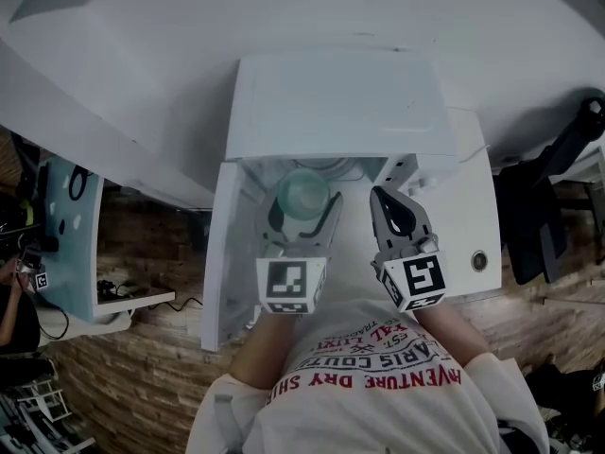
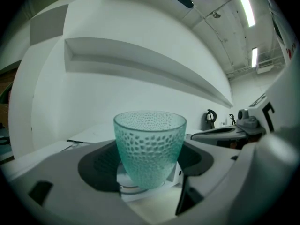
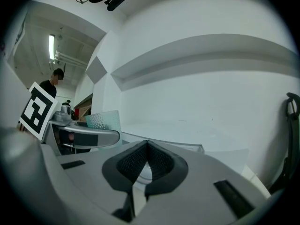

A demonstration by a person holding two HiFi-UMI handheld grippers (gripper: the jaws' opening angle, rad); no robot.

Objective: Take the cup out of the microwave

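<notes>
Gaping round the cup (image 2: 150, 146), left hand-held gripper (image 1: 304, 211) clamps it; right hand-held gripper (image 3: 146, 149) closed.

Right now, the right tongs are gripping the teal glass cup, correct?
No. It is the left tongs that grip the teal glass cup, as the left gripper view shows. The right tongs are shut with nothing between them.

The person wears a white T-shirt (image 1: 378, 405) with short sleeves (image 1: 219, 419) and red block lettering, seemingly an adventure slogan. Just beyond the T-shirt, the left gripper (image 1: 304, 206) and right gripper (image 1: 380, 197) are pale grey with dark ribbed pads (image 3: 133, 165). Each carries a white cube (image 1: 290, 285) printed with a black square marker.
</notes>
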